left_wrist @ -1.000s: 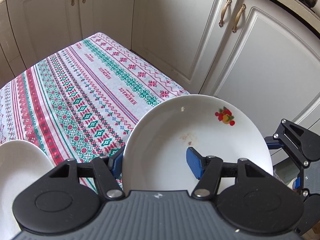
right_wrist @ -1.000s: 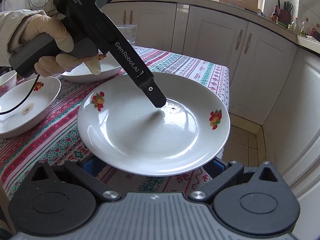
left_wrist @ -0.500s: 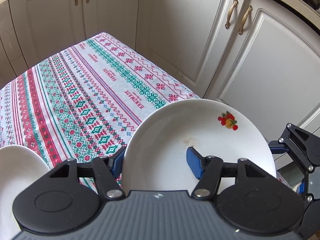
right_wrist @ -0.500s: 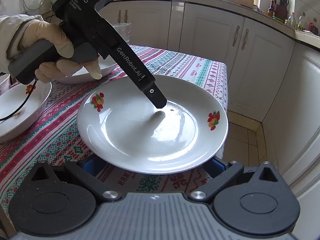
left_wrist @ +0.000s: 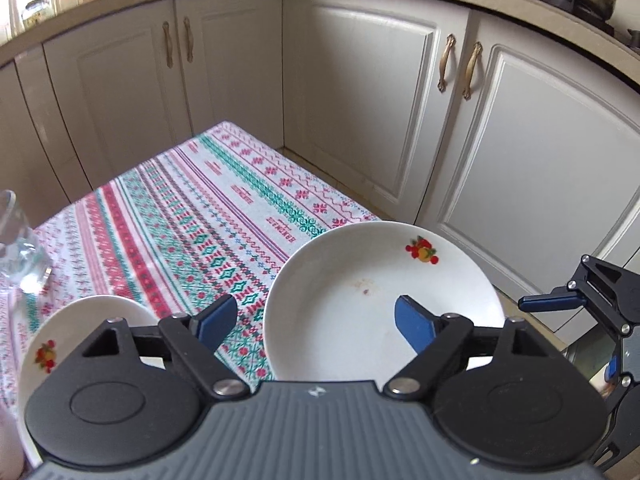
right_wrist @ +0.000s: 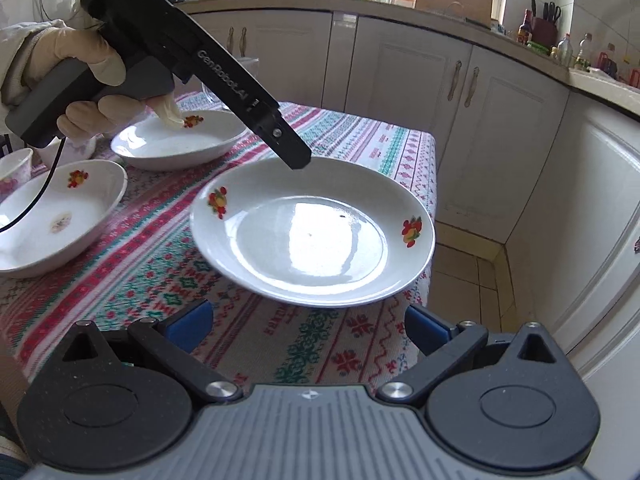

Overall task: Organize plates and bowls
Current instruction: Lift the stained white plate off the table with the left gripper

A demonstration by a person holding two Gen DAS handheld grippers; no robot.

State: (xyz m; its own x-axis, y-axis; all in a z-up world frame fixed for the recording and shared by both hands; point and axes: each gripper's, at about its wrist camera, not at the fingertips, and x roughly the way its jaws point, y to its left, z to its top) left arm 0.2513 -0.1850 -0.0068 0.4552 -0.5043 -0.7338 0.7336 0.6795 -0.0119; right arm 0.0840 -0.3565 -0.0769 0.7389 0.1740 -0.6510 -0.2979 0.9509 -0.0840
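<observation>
Left wrist view: my left gripper [left_wrist: 316, 322] is opening, its pads clear of the plate [left_wrist: 380, 304], which sits just ahead of it, overhanging the bench [left_wrist: 208, 208] corner. I judge this the release after placing it. My right gripper [right_wrist: 308, 326] stands open and empty just short of the plate's near rim. Beyond and to its left lie two bowls [right_wrist: 56, 216] [right_wrist: 180, 140]; the next move, I think, is to pick one and stack. Whether the plate rests fully on the cloth I cannot tell; the nearest bowl is cut off.
</observation>
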